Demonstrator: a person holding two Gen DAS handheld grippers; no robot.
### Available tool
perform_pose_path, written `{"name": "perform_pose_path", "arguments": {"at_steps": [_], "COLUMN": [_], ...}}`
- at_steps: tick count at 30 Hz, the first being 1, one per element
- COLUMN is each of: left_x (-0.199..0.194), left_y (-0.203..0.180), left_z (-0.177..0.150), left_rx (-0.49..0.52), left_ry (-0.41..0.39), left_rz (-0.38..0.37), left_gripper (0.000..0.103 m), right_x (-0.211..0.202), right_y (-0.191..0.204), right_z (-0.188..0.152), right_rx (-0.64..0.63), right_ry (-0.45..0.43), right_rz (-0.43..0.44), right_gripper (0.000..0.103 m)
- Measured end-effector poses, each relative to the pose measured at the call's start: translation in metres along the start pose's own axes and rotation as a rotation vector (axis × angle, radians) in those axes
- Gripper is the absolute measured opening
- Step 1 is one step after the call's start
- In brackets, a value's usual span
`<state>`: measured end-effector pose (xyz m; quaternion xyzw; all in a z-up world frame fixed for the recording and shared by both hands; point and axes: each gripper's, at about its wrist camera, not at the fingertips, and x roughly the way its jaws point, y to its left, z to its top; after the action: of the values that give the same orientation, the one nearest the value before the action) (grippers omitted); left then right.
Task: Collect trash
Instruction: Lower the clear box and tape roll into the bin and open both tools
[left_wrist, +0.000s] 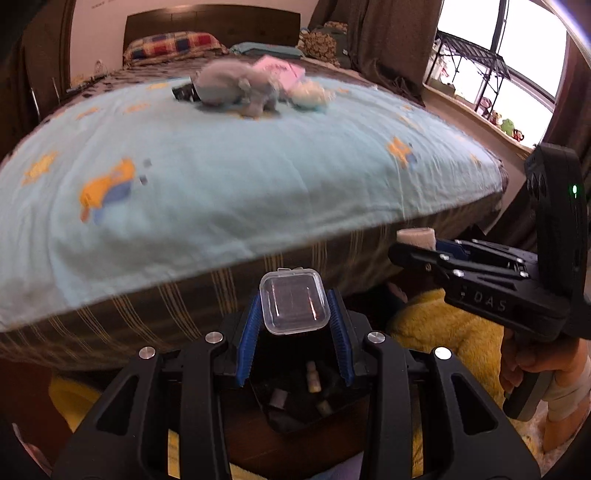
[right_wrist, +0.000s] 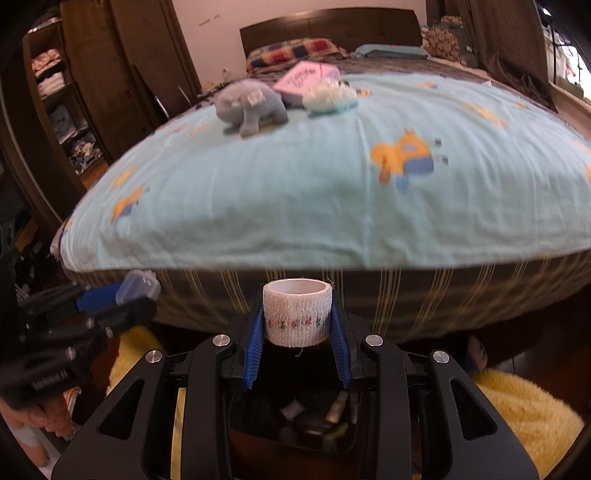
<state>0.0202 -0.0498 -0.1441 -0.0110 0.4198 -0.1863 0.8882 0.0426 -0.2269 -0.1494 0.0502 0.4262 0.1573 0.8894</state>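
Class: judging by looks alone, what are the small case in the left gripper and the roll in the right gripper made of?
Case: most likely clear hard plastic, glossy; you see through it, and light glints off its lid. Roll: seems to be white woven or crinkled fabric tape, matte, with a ribbed texture and a small coloured pattern, wound on a smooth white core, perhaps plastic or card.

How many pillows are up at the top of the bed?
2. A red, blue and yellow checked pillow lies against the dark wooden headboard, and a plain teal pillow lies to its right. More may be hidden behind the toys.
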Motion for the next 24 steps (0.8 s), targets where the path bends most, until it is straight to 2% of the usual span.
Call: {"name": "perform_pose_path", "arguments": {"at_steps": [8, 18, 24], "left_x": [0.053, 0.112, 0.128], "left_y": [0.006, 0.004, -0.001], "left_z": [-0.035, -0.065, -0.071], "left_rx": [-0.033, -0.021, -0.02], "left_ry": [0.132, 0.274, 0.316], "left_rz": [-0.005, -0.016, -0.024], "left_gripper": [0.034, 0.034, 0.035], "right_x": [0.03, 0.072, 0.089], "right_y": [-0.004, -0.016, -0.017], "right_z": [-0.025, -0.057, -0.064], "right_rx": [0.027, 0.075, 0.082], "right_ry": [0.098, 0.225, 0.282], "right_rz": [-0.005, -0.012, -0.009], "right_gripper": [0.034, 0.034, 0.034]}}
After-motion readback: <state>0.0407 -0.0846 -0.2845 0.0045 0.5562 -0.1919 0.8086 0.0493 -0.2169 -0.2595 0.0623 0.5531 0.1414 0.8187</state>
